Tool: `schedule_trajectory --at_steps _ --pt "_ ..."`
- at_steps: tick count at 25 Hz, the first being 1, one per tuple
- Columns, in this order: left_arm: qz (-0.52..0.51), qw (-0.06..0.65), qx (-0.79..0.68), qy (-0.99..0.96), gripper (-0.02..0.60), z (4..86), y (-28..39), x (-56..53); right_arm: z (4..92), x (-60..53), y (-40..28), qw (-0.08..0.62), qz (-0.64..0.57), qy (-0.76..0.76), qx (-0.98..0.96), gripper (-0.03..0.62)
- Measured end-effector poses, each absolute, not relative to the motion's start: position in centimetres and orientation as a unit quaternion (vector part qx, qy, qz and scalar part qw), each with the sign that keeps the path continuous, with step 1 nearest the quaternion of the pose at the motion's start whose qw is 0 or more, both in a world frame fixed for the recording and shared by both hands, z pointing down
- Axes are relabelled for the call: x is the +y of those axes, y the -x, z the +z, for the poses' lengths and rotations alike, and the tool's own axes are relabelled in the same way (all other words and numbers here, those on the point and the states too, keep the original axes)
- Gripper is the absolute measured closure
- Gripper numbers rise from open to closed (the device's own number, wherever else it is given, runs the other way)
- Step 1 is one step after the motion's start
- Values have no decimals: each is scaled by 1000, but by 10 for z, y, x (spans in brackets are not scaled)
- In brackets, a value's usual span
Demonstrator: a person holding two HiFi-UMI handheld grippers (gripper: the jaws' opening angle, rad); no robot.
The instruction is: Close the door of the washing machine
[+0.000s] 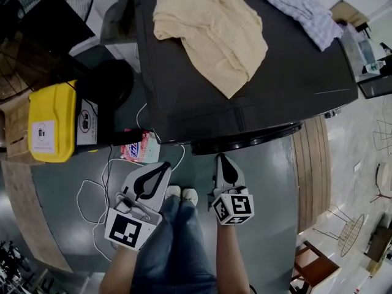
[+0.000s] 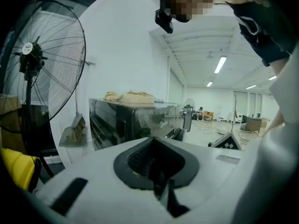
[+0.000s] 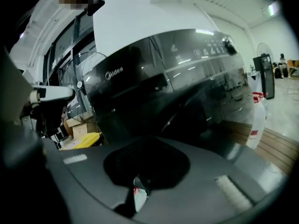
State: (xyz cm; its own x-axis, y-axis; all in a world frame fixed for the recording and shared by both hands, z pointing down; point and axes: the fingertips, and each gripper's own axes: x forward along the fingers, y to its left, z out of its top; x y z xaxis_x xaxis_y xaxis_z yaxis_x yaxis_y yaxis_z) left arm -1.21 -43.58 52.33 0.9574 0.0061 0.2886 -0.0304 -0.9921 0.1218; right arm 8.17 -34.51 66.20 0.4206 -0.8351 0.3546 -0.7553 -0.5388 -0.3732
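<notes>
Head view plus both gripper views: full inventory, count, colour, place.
washing machine: 1, black, upper centre
beige cloth: 1, beige, on machine top
striped cloth: 1, pale, machine's far right corner
container: 1, yellow, floor left of machine
packet: 1, red-white, floor by machine
cable: 1, white, floor at left
wooden platform: 1, brown, right of machine
fan: 1, black, left of machine
shoes: 2, white, bottom centre
left hand-held gripper: 1, white, shut, lower left
right hand-held gripper: 1, white, shut, lower centre

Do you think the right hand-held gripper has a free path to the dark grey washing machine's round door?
Probably yes: the right hand-held gripper, jaws shut, sits just before the dark round door with nothing between.
</notes>
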Motion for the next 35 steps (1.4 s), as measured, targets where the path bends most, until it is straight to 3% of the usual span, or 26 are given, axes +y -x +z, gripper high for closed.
schedule_trajectory --at_steps 14,20,27,35 --pt "-12 -61 10 -998 581 279 -75 -473 344 -318 -185 53 -18 894 445 585" --pt "-55 -97 16 -994 581 203 -86 -470 245 -304 -195 44 60 898 433 585" --pt "-81 -113 11 -990 581 160 -85 -471 180 -289 -202 42 116 902 413 585" --pt "-78 -110 4 -991 581 160 -82 -473 173 -289 -196 36 121 904 409 585"
